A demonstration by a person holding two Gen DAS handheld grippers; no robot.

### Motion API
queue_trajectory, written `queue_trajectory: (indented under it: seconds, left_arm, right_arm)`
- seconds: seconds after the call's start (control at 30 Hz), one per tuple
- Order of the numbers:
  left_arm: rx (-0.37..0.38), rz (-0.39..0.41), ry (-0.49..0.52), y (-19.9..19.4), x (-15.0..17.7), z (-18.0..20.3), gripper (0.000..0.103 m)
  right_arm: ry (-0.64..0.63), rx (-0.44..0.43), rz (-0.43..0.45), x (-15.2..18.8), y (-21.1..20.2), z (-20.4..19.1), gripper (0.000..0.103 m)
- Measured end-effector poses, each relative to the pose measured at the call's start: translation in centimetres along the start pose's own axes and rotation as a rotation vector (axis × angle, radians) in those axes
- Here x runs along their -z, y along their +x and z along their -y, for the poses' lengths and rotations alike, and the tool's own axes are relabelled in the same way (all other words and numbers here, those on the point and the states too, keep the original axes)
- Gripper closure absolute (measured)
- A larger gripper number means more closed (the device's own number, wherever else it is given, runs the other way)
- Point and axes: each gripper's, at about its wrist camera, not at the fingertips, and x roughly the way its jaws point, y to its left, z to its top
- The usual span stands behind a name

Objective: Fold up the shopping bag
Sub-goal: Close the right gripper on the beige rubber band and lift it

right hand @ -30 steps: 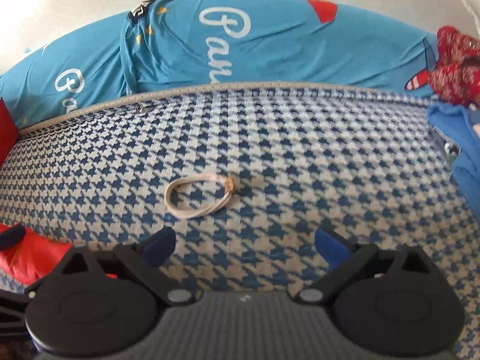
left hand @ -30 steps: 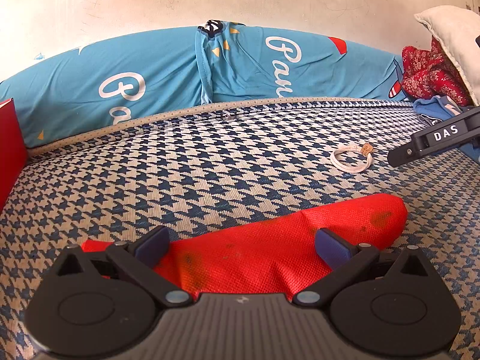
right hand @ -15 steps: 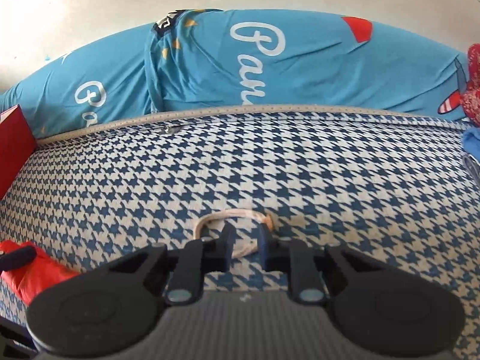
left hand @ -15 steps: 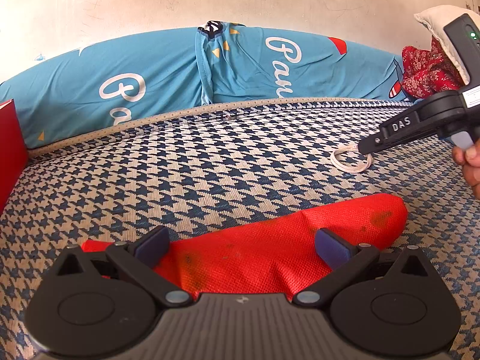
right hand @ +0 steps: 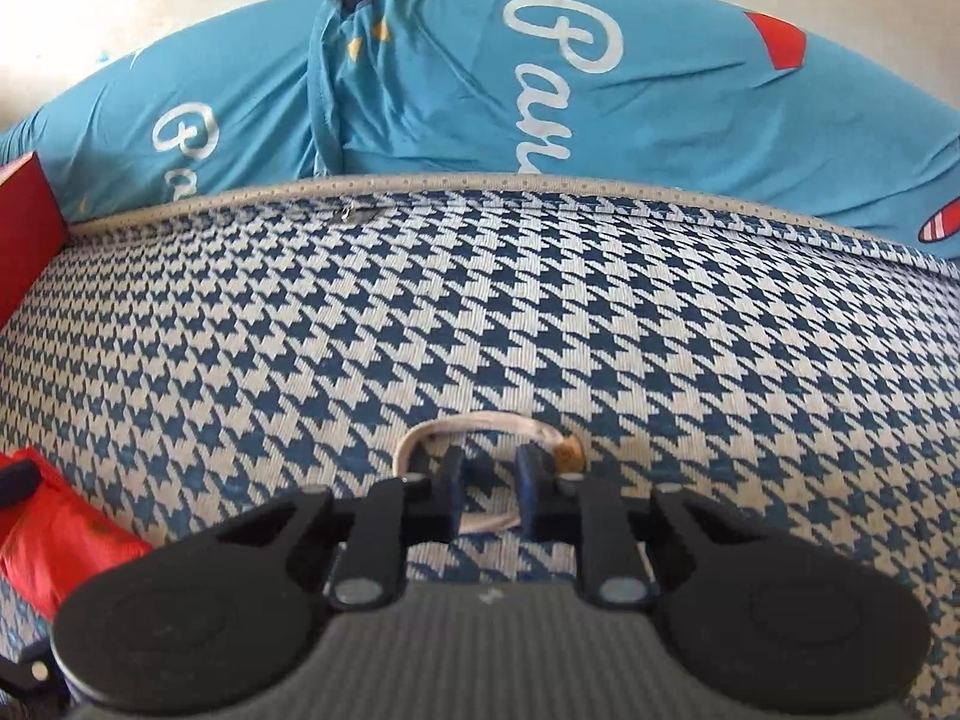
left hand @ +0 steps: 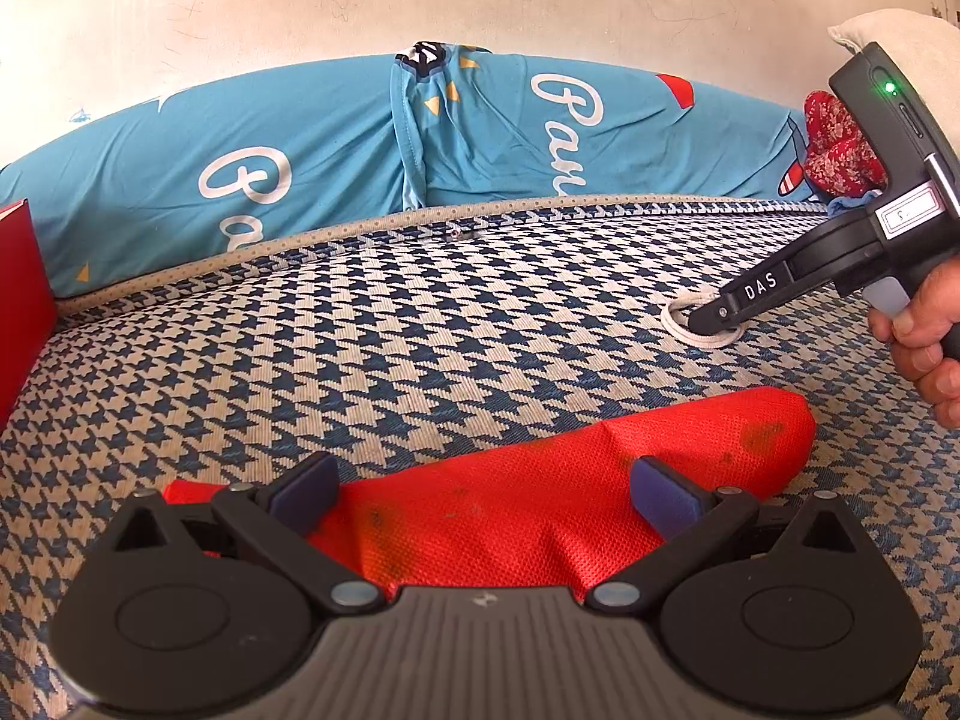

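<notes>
Houndstooth mattress (left hand: 420, 360): red bag (left hand: 540, 510), cord loop (right hand: 480, 426)

White capitals "DAS" stand on the black finger arm of the right hand-held gripper (left hand: 711, 321). White cursive "Pa…", cut off by folds, appears twice on the long sky-blue fabric bolster (left hand: 336, 150). A small white label on the gripper body is illegible.

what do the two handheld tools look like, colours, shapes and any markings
Both are matte black plastic. The left tool has two round side housings, a ribbed grey centre panel, silver pivot pins and dark blue pads. The right tool is built the same; seen from the left wrist view, it carries white "DAS" lettering, a white label, a green light and a pale blue trigger. No sleeve shows.
</notes>
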Motion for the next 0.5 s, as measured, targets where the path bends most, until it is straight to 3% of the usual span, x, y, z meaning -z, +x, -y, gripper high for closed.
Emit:
queue_trajectory:
  seconds: [0.23, 0.5]
  left_arm:
    - [-0.001, 0.001, -0.001, 0.00, -0.02, 0.01, 0.000]
    - [-0.002, 0.001, 0.000, -0.07, -0.05, 0.10, 0.000]
  right_arm:
    - [-0.041, -0.056, -0.090, -0.39, 0.25, 0.08, 0.086]
    - [-0.001, -0.066, -0.052, -0.24, 0.83, 0.10, 0.081]
